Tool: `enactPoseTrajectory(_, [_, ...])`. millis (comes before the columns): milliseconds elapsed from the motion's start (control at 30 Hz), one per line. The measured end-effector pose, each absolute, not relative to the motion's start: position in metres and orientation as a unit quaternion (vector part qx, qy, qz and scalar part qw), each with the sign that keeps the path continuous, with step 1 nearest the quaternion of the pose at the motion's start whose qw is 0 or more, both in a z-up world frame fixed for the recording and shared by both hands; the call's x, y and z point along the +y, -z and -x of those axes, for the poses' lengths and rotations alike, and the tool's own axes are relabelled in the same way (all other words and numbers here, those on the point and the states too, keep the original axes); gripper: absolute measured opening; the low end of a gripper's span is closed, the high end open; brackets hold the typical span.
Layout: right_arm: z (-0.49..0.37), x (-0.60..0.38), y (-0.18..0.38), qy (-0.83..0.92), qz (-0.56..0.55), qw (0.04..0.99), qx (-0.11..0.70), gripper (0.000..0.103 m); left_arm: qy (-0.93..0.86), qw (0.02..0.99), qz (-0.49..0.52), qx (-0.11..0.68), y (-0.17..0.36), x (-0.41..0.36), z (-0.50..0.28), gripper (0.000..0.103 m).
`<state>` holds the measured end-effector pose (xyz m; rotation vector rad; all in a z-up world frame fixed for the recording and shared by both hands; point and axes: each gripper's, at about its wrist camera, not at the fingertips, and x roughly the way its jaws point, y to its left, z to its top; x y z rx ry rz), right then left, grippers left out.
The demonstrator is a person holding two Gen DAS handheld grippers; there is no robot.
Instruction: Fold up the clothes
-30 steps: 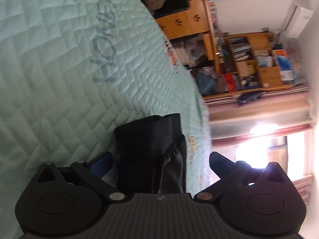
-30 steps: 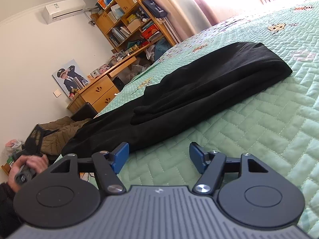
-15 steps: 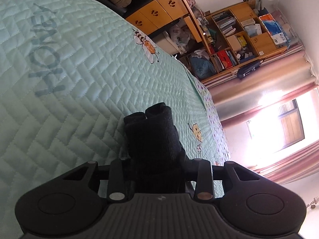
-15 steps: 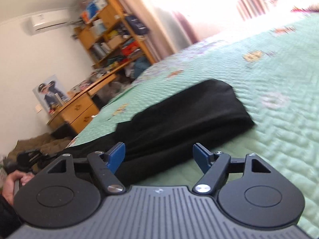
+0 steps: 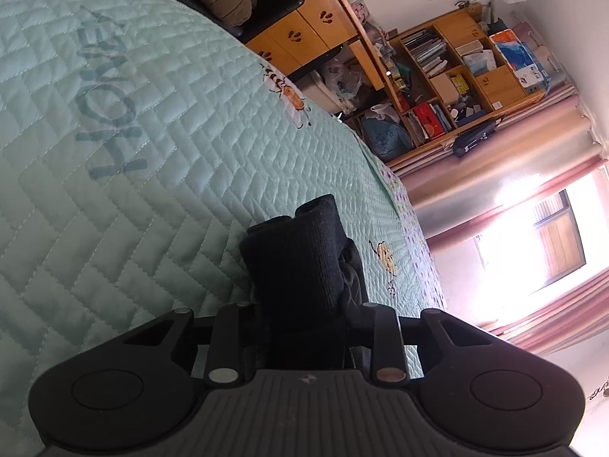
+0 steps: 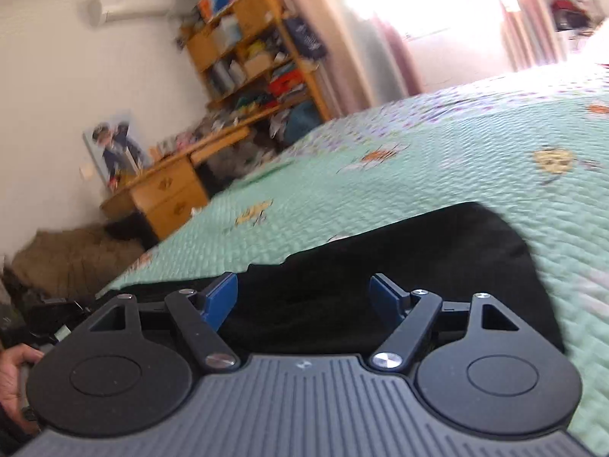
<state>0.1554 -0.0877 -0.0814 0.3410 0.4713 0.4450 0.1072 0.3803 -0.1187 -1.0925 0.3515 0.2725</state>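
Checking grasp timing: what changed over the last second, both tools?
The left tool went from open to shut on the black garment, gripping its cuffed end. The right tool moved in over the garment's folded end, which now sits between its fingers. It stayed open; the garment stayed on the green quilt.

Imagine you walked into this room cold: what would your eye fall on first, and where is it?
The black garment stands out against the mint green quilt; the left gripper is shut on its cuffs. The right gripper hangs open over the other end. The cluttered wooden shelves stand beyond the bed.
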Motion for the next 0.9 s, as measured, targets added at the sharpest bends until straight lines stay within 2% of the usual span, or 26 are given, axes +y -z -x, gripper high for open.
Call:
enactPoseTrajectory(100, [-0.178,-0.057,0.102,-0.212,-0.119,0.925,0.293,0.078,-0.125,0.839,0.503,0.163,0.115,0.380,-0.107,0.031])
enactPoseTrajectory(167, [-0.175,-0.049,0.113,-0.199,-0.092,0.929,0.299,0.077,-0.122,0.845,0.495,0.162,0.113,0.380,-0.107,0.031])
enactPoseTrajectory(300, [-0.144,-0.072,0.105,-0.212,-0.158,0.937,0.228,0.077,-0.111,0.863,0.470,0.146,0.094,0.372,-0.113,0.031])
enactPoseTrajectory(500, [-0.107,-0.122,0.095,-0.185,-0.182,0.947,0.190,0.078,-0.075,0.920,0.366,0.115,0.028,0.325,-0.133,0.031])
enactPoseTrajectory(633, [-0.087,-0.158,0.091,-0.165,-0.209,0.947,0.182,0.078,-0.035,0.967,0.234,0.099,-0.019,0.250,-0.150,0.031])
enactPoseTrajectory(733, [-0.077,-0.184,0.089,-0.154,-0.223,0.947,0.174,0.079,0.007,0.991,0.085,0.105,-0.039,0.161,-0.163,0.031])
enactPoseTrajectory(900, [-0.069,-0.228,0.091,-0.130,-0.252,0.947,0.153,0.079,0.081,0.982,-0.067,0.155,-0.012,0.017,-0.185,0.030])
